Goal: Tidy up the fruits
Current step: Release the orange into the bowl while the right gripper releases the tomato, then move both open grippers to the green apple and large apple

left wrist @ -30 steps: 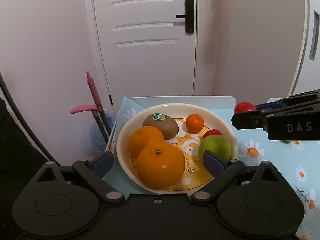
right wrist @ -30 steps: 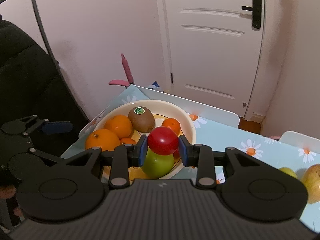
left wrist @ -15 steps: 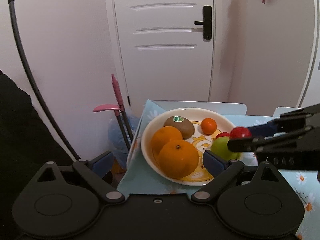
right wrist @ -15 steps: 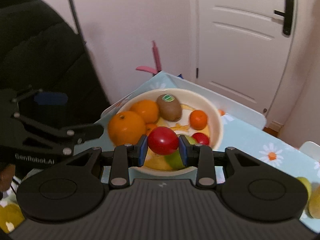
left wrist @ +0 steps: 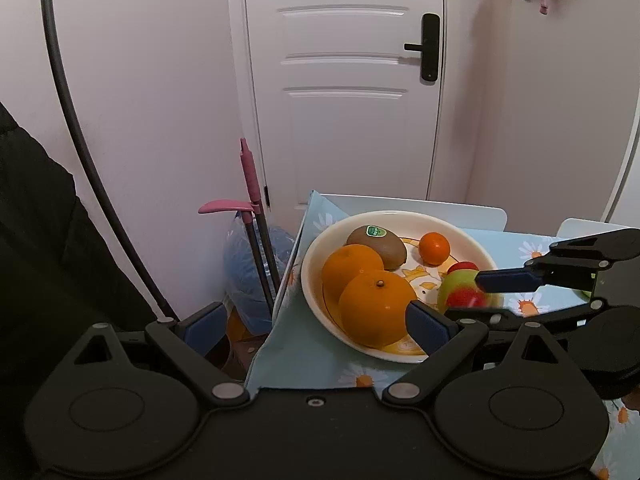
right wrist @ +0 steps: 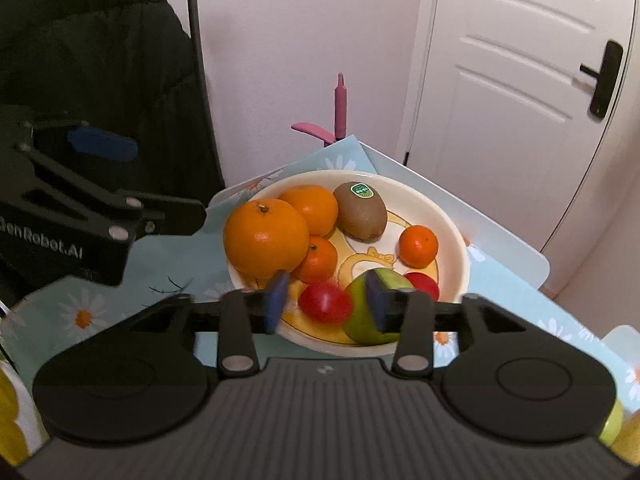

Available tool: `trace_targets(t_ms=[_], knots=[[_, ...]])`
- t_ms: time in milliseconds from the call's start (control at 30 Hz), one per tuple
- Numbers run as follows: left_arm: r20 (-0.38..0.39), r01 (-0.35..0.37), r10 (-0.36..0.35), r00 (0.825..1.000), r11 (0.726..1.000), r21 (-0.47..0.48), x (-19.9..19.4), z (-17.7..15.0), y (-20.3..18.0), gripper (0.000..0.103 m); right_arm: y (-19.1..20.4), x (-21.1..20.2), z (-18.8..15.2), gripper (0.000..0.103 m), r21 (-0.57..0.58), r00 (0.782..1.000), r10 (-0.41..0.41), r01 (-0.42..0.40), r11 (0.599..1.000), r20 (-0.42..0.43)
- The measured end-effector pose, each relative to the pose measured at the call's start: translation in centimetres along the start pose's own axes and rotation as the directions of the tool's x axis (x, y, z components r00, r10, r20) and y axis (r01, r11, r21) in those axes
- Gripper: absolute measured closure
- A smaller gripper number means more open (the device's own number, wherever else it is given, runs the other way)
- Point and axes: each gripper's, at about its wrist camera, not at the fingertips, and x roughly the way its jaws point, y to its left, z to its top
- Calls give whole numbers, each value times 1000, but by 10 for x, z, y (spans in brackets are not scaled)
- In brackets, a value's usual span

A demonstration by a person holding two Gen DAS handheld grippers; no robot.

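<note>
Plate: one, on the daisy cloth
Large oranges: two; small oranges: two
Kiwi: one; green apple: one
Red fruits: two; one lies blurred in the plate between the pads, gaps either side
Right gripper: jaws opening; nothing gripped
Left gripper: spread wide, empty

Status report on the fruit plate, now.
Right gripper opening over the plate, red fruit loose between its fingers beside the green apple. Left gripper open, empty. Nothing in the way.
</note>
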Motion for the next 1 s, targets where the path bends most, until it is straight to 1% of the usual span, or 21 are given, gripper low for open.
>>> trace_targets(t_ms=[33,100,300,400,433,567,700,767,833,867,933,1000], knots=[[0,1,-1,1000,1000,0,0,0,0,5,1,-1,-1,37,-11,1000,-5,5,1000,5],[-2,5,-5,1000,1000,1,2,0,1,5,3,-3,-2,29,-22,1000,-17,17,1000,9],[5,11,-11,1000,1000,19,-1,4,0,5,2,-14,-3,25,-10,998,-54,54,998,10],[14,11,-12,1000,999,35,-5,7,0,5,0,-21,-2,24,17,998,-68,68,998,12],[16,13,-14,1000,999,38,-5,9,-1,5,-1,-25,-2,24,29,997,-73,72,997,15],[37,28,-30,999,998,55,-12,16,-1,5,-6,-37,0,16,85,995,-98,95,992,30],[53,43,-48,997,996,78,-19,23,-4,5,-11,-53,1,16,148,991,-128,121,981,37],[47,60,-65,997,994,93,-22,28,-6,4,-14,-62,1,16,176,989,-145,136,975,39],[29,93,-97,995,989,114,-23,32,-8,3,-19,-72,1,9,220,985,-167,154,963,39],[26,101,-105,994,987,122,-24,34,-10,3,-22,-77,1,0,240,984,-173,158,958,42],[26,116,-120,992,984,134,-25,36,-12,1,-28,-92,-1,0,286,979,-194,169,943,61],[22,136,-140,990,981,142,-26,38,-16,1,-35,-104,-2,0,314,974,-219,192,930,50]])
